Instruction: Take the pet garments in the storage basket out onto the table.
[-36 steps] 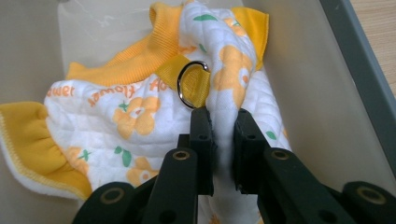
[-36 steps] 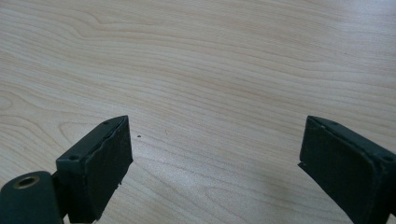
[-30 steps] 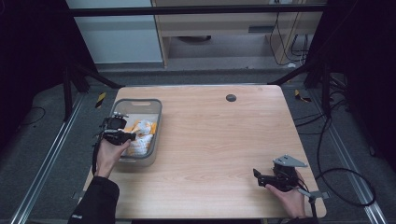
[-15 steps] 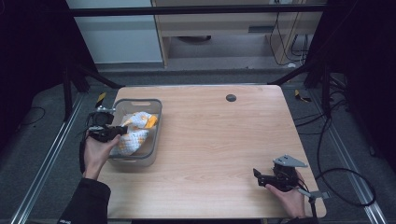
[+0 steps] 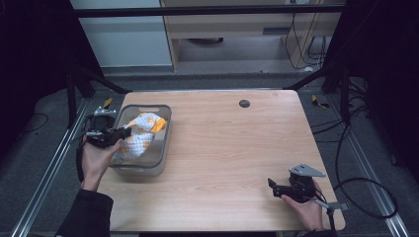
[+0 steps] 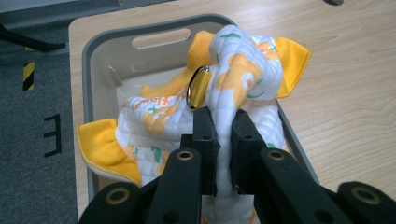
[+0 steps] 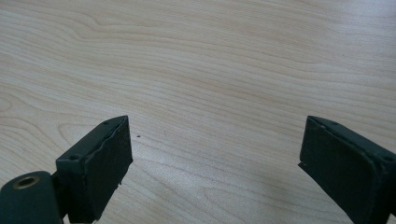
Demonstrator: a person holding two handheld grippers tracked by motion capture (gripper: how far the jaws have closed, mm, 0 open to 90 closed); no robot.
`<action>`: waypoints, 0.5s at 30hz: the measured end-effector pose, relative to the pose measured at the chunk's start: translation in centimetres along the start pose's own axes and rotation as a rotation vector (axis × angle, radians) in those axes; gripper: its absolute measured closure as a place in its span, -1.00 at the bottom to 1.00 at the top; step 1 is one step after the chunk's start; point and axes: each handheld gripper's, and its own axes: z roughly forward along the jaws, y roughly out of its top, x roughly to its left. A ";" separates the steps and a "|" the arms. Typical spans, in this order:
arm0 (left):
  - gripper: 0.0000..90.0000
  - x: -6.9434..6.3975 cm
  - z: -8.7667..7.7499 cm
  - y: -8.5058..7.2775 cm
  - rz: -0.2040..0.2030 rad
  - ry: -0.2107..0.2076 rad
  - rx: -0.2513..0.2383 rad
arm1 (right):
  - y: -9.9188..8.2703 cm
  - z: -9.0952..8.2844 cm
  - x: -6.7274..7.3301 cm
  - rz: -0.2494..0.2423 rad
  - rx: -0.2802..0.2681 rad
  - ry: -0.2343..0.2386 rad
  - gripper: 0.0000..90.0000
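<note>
Cloth (image 6: 233, 79), a quilted white piece printed in orange and green with yellow trim, is sitting bunched up in the grey bin (image 6: 100, 42) at the left side of the desk (image 5: 232, 143), and I am pinching a fold of it with my left gripper (image 6: 223, 126). Its two black fingers (image 6: 203, 140) are pressing together on the fabric, with the fold squeezed up between them and a yellow strap with a metal ring (image 6: 198, 86) showing just above the tips. In the high view I am holding the left gripper (image 5: 121, 133) over the left wall of the bin (image 5: 165, 140), pointing across it, with the cloth (image 5: 141, 136) heaped beneath and part of it hanging from the grip. One yellow corner is drooping over the bin's near left edge and another is lying toward the far right rim. I am resting my right gripper (image 5: 273, 186) near the front right corner of the desk, well apart from the bin. Its fingers (image 7: 100, 163) are standing wide apart over bare wood (image 7: 210, 70), gripping nothing.
</note>
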 end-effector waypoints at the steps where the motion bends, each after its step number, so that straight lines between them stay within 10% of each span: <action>1: 0.84 -0.1 -0.3 0.1 0.003 -0.003 -0.007 | 0.0 0.0 0.0 0.000 -0.001 0.000 -0.80; 15: 0.84 -1.0 -2.4 1.1 0.039 -0.022 -0.052 | 0.1 -0.1 0.0 0.011 -0.008 0.003 -0.80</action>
